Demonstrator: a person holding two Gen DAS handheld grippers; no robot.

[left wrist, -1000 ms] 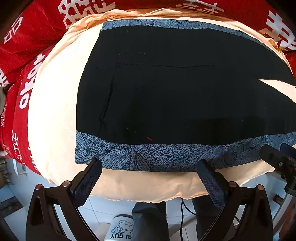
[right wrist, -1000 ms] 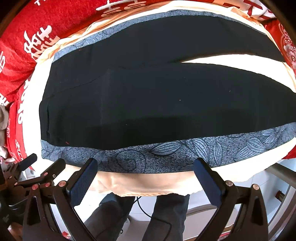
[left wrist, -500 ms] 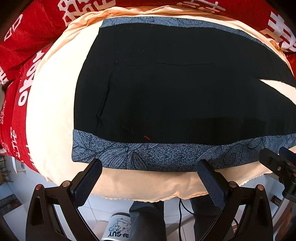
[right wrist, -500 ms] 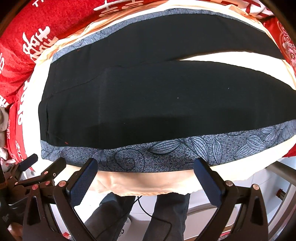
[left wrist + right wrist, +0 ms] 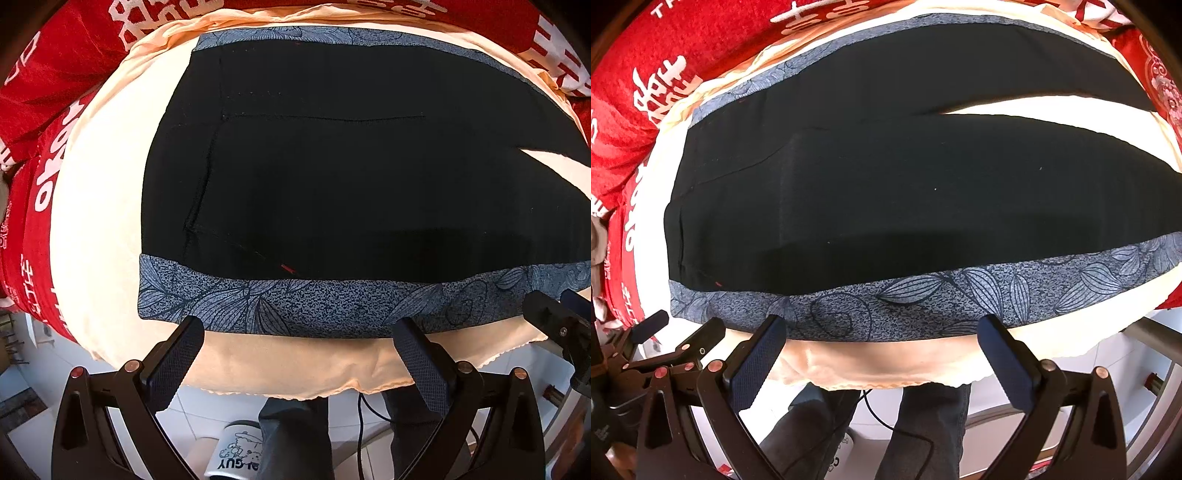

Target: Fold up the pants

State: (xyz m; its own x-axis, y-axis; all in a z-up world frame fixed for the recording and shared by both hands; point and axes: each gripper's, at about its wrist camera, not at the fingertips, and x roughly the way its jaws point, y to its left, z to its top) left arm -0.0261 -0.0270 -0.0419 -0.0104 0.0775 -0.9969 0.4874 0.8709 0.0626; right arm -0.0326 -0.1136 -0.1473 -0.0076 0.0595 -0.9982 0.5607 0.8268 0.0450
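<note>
Black pants (image 5: 332,184) lie flat on the peach-sheeted bed (image 5: 92,240), long axis left-right, legs running right. The floral side band (image 5: 295,306) sits just ahead of both wide-open, empty claws: left claw (image 5: 299,343) near the waist end, right claw (image 5: 882,343) further along the near leg.

Your left black plastic two-finger gripper (image 5: 297,343) has textured dark pads and copper-coloured screws. Your right black plastic gripper (image 5: 882,338) carries navy-blue pads. You wear dark grey trousers (image 5: 927,424).

Black pants (image 5: 351,177) with grey leaf-print stripe on peach sheet (image 5: 96,221).
</note>
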